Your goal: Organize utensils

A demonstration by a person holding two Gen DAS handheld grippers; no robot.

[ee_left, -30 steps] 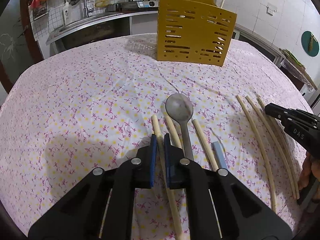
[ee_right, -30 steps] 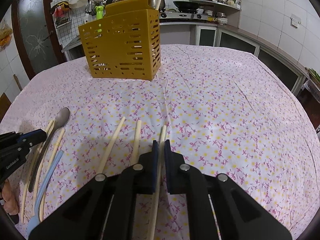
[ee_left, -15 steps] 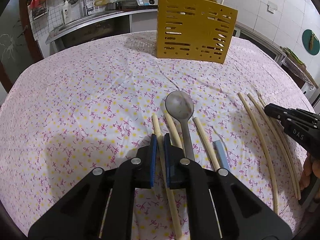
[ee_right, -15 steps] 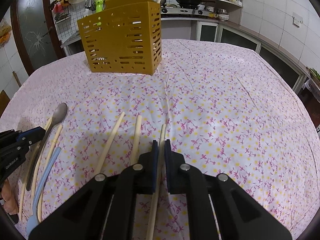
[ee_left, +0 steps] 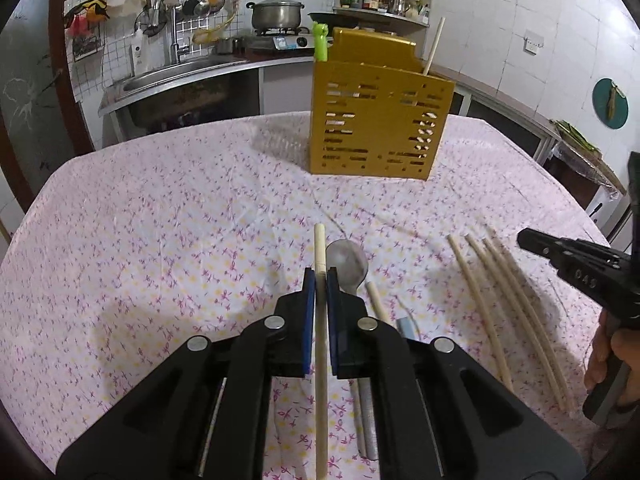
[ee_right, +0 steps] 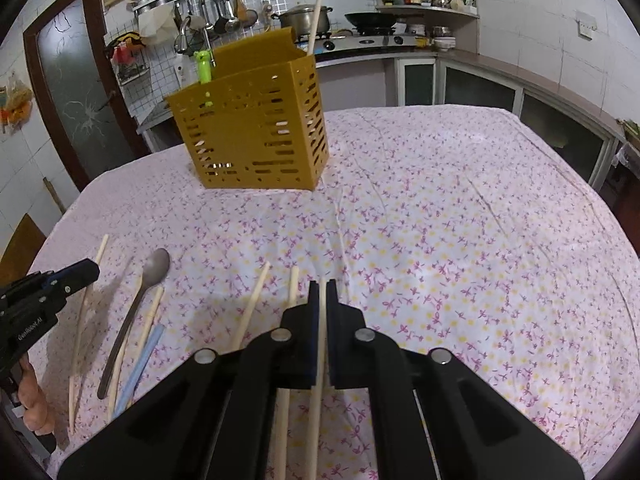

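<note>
My left gripper (ee_left: 320,276) is shut on a pale wooden chopstick (ee_left: 320,252) and holds it off the cloth; it also shows in the right wrist view (ee_right: 86,272). My right gripper (ee_right: 322,286) is shut on another chopstick (ee_right: 318,380) and holds it above the table; it also shows in the left wrist view (ee_left: 524,236). A metal spoon (ee_left: 347,266), a blue-handled utensil (ee_left: 406,326) and several more chopsticks (ee_left: 504,292) lie on the floral cloth. The yellow slotted utensil holder (ee_left: 380,120) stands at the back with one chopstick (ee_left: 434,46) upright in it.
The table (ee_right: 460,220) is round with a pink floral cloth. A green item (ee_right: 204,66) sticks up at the holder's left corner. A kitchen counter with sink, pot and stove runs behind the table.
Both grippers have risen with their chopsticks, which have come up off the cloth. The camera views have tilted up toward the holder.
</note>
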